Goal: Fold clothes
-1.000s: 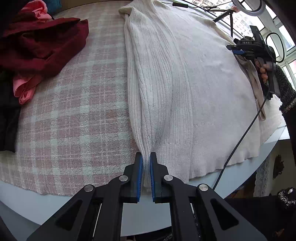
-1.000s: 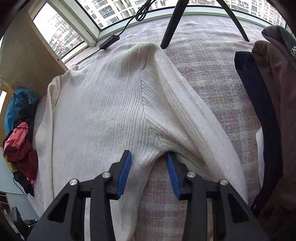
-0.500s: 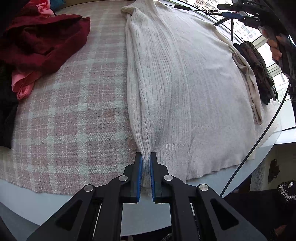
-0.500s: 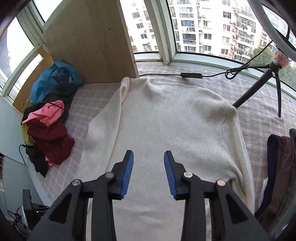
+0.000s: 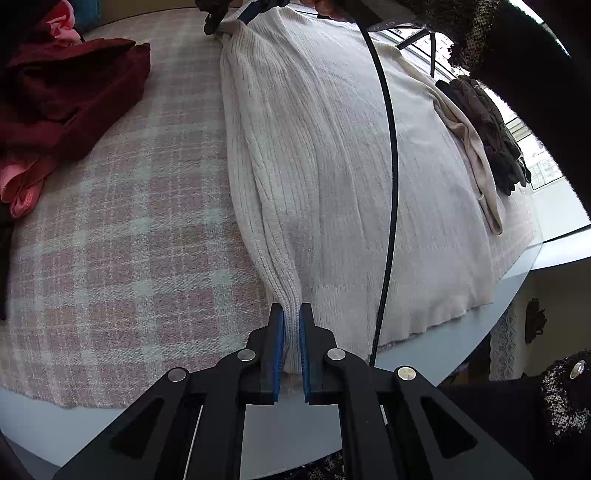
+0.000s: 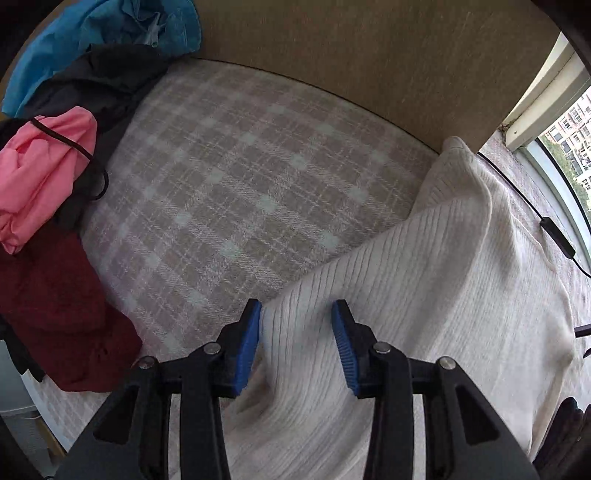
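Note:
A cream ribbed sweater [image 5: 351, 166] lies flat on the plaid tablecloth [image 5: 129, 221]. My left gripper [image 5: 291, 314] is shut on the sweater's near left corner, at the hem by the table's front edge. Seen from the right wrist, my right gripper [image 6: 297, 314] hovers over the sweater [image 6: 424, 295] at its left sleeve edge. Its jaws are opening; ribbed fabric lies between the pads, which do not press on it. At the top edge of the left wrist view, the right gripper's dark body [image 5: 221, 14] sits at the sweater's far corner, its black cable [image 5: 391, 166] hanging across the sweater.
A maroon garment [image 5: 66, 92] and a pink one [image 5: 22, 188] are piled at the left. Dark clothes [image 5: 487, 125] lie at the sweater's right. A wooden panel [image 6: 369, 66] and a blue garment [image 6: 103, 26] bound the far side. The table's edge [image 5: 517, 273] curves close.
My right gripper has swept from the sweater's right armpit across the garment to its far left sleeve, rolling as it went. The left gripper has kept its hold and place.

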Available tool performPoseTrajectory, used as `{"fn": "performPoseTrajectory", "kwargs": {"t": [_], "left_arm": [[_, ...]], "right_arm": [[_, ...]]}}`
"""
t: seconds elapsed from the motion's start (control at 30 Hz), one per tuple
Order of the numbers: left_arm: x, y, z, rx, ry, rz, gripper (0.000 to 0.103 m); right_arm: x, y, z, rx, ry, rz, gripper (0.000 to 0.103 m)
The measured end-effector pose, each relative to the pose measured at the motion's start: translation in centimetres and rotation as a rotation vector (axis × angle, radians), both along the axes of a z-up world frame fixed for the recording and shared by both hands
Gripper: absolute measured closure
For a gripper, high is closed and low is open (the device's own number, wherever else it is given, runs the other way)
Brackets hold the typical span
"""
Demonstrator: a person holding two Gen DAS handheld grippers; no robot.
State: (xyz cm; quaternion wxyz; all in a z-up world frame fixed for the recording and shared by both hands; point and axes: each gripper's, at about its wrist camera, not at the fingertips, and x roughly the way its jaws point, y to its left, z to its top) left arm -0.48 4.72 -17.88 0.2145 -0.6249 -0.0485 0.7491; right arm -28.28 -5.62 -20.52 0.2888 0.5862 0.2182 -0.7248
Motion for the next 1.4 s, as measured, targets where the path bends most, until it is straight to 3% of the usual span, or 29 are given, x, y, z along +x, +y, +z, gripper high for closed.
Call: {"fn": "performPoseTrajectory", "kwargs": {"t": [0.03, 0.1, 0.33, 0.5, 0.6, 0.7, 0.83, 0.9, 0.97, 1.07, 1.23, 1.3, 1.4], "left_arm": [[0.0, 0.0, 0.0, -0.002, 0.002, -0.003, 0.096], [0.2, -0.1, 0.1, -0.003, 0.008, -0.003, 0.096], [1.1, 0.1, 2.7, 0.016, 0.053, 0.026, 0.096], [2.4, 3.8, 5.4, 0.034, 0.099, -0.038, 0.096], [2.4, 6.5, 4.9, 0.028, 0.095, -0.091, 0.096], [2.2, 8.1, 2.4, 0.002, 0.008, -0.123, 0.094], [3.1, 7.8, 2.5, 0.037, -0.041, -0.110, 0.093], [4.0, 6.5, 4.0, 0.064, -0.026, -0.093, 0.093], [4.4, 4.7, 5.2, 0.090, -0.009, -0.047, 0.093], [3.3, 2.6, 5.6, 0.099, 0.026, 0.037, 0.093], [0.5, 4.6, 3.1, 0.126, 0.055, 0.001, 0.095], [-0.3, 6.2, 1.5, 0.107, 0.042, -0.020, 0.095], [-0.2, 7.5, -0.3, 0.111, 0.014, -0.043, 0.096]], "right_arm": [[0.0, 0.4, 0.1, -0.022, -0.001, 0.007, 0.078], [-0.1, 1.4, 0.5, -0.064, -0.015, 0.013, 0.088], [-1.1, 10.2, 5.3, -0.359, -0.042, -0.095, 0.091], [-2.7, 18.4, 5.7, -0.470, -0.044, -0.229, 0.091], [-3.5, 21.2, 3.6, -0.452, -0.098, -0.277, 0.090], [-3.6, 21.3, 1.6, -0.351, -0.132, -0.273, 0.083], [-2.9, 21.9, 3.4, -0.296, -0.051, -0.235, 0.069], [-2.3, 22.4, 5.4, -0.299, 0.008, -0.225, 0.069], [-1.3, 22.7, 7.4, -0.370, 0.047, -0.182, 0.069], [0.1, 21.4, 8.5, -0.427, 0.059, -0.115, 0.069], [1.4, 18.2, 4.8, -0.365, 0.022, -0.046, 0.069], [1.3, 17.8, 3.3, -0.290, 0.040, -0.036, 0.069], [0.8, 18.0, 2.1, -0.208, 0.086, -0.020, 0.080]]}}
